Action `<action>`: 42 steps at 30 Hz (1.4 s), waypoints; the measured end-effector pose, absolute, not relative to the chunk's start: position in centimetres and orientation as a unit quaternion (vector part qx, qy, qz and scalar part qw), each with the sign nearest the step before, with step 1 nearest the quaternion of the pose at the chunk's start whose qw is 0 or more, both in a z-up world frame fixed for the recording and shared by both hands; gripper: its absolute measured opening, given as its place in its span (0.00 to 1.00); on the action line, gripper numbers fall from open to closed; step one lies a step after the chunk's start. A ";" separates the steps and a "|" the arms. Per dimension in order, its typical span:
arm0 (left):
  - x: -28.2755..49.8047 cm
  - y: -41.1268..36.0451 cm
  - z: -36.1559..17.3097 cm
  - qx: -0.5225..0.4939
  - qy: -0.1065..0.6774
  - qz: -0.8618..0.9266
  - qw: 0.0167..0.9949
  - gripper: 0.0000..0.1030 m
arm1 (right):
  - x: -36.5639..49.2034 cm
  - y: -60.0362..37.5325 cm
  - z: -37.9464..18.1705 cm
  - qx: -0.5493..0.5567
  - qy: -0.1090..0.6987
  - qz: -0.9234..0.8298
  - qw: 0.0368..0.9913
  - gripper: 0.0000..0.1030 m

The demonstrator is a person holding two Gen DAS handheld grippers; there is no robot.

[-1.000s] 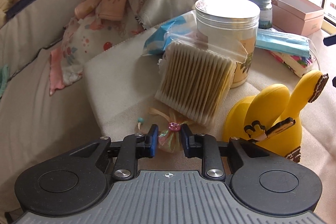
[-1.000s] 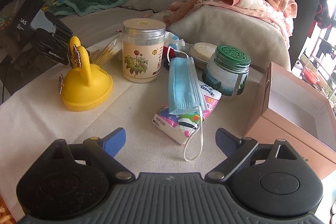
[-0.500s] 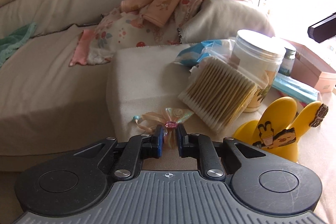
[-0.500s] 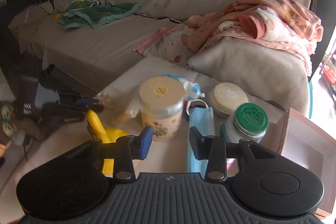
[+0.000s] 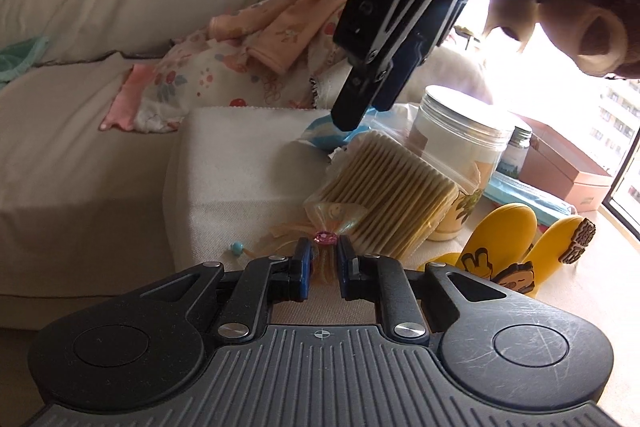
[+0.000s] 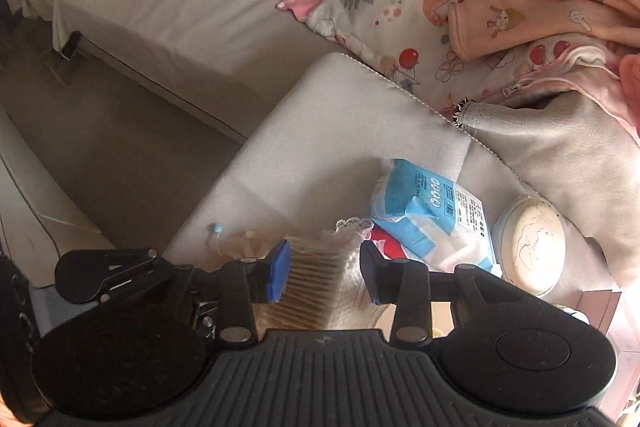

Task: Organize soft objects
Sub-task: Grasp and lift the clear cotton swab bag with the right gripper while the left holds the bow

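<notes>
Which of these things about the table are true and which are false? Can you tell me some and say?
1. The left gripper is shut on the little ribbon bow with the pink gem. True.
2. The right gripper hangs over the bag of cotton swabs. True; its jaws are opening, not touching the bag.
3. The yellow toy lies on the sofa. False: it stands on the table.
4. The big jar has no lid. False: a silver lid covers it.
</notes>
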State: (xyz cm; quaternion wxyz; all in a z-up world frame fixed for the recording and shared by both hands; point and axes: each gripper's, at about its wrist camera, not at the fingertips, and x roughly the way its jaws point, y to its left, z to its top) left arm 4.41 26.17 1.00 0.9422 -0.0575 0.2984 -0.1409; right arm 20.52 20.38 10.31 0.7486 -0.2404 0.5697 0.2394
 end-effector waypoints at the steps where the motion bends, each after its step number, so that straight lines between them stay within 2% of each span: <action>1: 4.4 26.2 0.9 -0.057 0.299 -0.144 0.941 0.16 | 21.2 20.4 9.8 -0.241 0.574 0.229 0.749 0.38; 8: 4.6 25.7 0.6 -0.050 0.304 -0.152 0.939 0.16 | 22.5 20.3 7.1 -0.249 0.600 0.178 0.739 0.38; 15: 5.0 26.0 0.3 -0.063 0.311 -0.157 0.935 0.16 | 22.4 19.9 7.6 -0.243 0.607 0.173 0.736 0.40; 24: 5.2 27.9 0.1 -0.113 0.310 -0.150 0.932 0.16 | 20.3 20.8 9.7 -0.146 0.635 0.260 0.713 0.42; 31: 4.9 27.7 0.2 -0.104 0.312 -0.142 0.934 0.16 | 19.1 20.8 7.8 -0.176 0.635 0.238 0.714 0.41; 32: 4.9 27.7 0.2 -0.103 0.312 -0.140 0.934 0.16 | 19.0 20.7 7.8 -0.178 0.630 0.237 0.718 0.40; 35: 4.5 27.8 0.4 -0.103 0.309 -0.126 0.937 0.16 | 18.8 20.2 8.7 -0.171 0.619 0.248 0.725 0.22; 42: 3.5 27.5 3.0 -0.071 0.311 -0.100 0.943 0.16 | 16.9 18.0 15.1 -0.152 0.552 0.300 0.763 0.21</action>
